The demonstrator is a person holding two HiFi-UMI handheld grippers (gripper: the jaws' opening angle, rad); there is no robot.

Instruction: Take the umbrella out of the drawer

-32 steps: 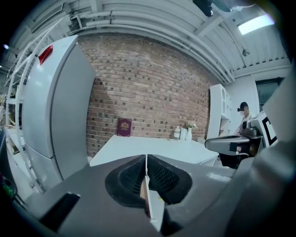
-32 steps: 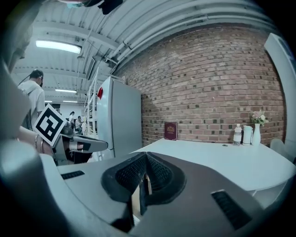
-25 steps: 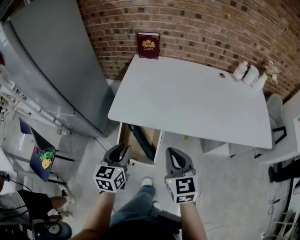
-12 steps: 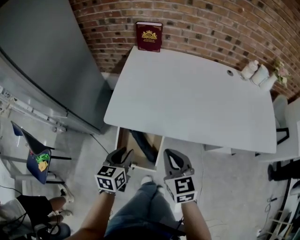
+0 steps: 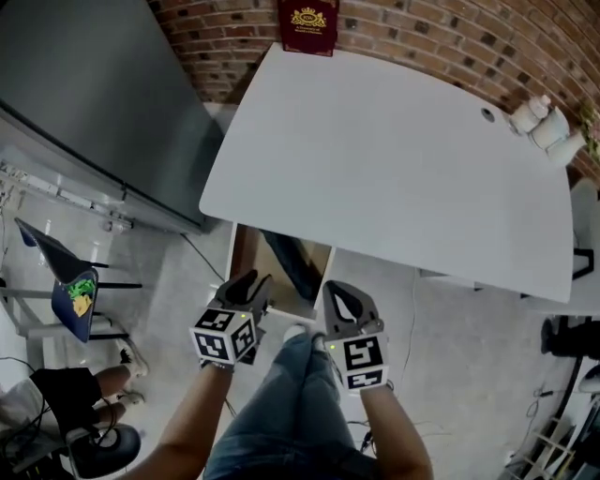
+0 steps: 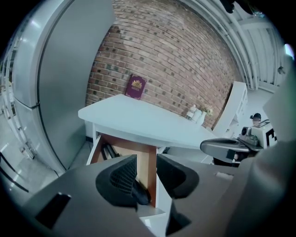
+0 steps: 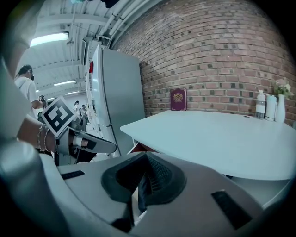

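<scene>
A black folded umbrella (image 5: pixel 292 268) lies in the open wooden drawer (image 5: pixel 247 266) under the front left of the white table (image 5: pixel 394 178). In the left gripper view the umbrella (image 6: pixel 109 151) shows as a dark shape inside the drawer (image 6: pixel 144 167). My left gripper (image 5: pixel 247 285) hovers over the drawer's front left corner, jaws apart with nothing between them (image 6: pixel 147 169). My right gripper (image 5: pixel 338 302) hangs just right of the drawer's front, its jaws closed together and empty (image 7: pixel 143 178).
A red book (image 5: pixel 307 22) stands against the brick wall at the table's back. White bottles (image 5: pixel 544 120) sit at the back right corner. A tall grey fridge (image 5: pixel 84 94) stands left of the table. My jeans-clad legs (image 5: pixel 281 412) are below the grippers.
Both grippers have come down and closer to the drawer's front. The table and drawer fill more of the head view. The left jaws stand a little wider.
</scene>
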